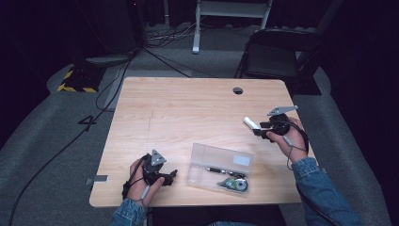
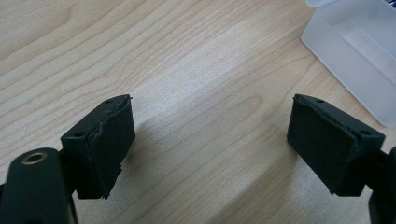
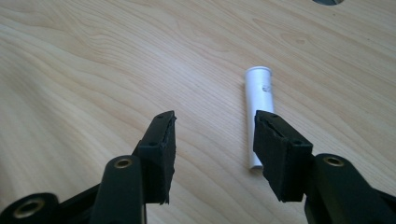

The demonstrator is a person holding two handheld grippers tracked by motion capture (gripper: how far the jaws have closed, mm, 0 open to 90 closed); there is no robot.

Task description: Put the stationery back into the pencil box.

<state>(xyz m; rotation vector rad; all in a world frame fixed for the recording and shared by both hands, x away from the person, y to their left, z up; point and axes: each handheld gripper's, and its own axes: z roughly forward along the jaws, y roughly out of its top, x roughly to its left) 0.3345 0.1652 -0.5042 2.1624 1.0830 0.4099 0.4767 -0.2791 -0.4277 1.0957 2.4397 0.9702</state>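
A small white tube [image 1: 251, 123] lies flat on the wooden table [image 1: 188, 108] at the right. My right gripper [image 1: 261, 129] hovers just behind it, open; in the right gripper view the tube [image 3: 259, 100] runs beside the right fingertip [image 3: 276, 147], not between the jaws. A clear plastic case [image 1: 219, 169] holding a black pen [image 1: 225, 171] and a green correction-tape roller [image 1: 235, 184] sits near the front edge. My left gripper [image 1: 173, 177] rests at the front left, open and empty [image 2: 210, 149], with the case's corner [image 2: 355, 60] to its right.
A round cable hole [image 1: 237, 90] sits near the table's far edge. Beyond the table stand a black folding chair [image 1: 277, 52], a metal stand [image 1: 226, 19] and loose floor cables [image 1: 113, 80]. Bare wood spans the table's middle and left.
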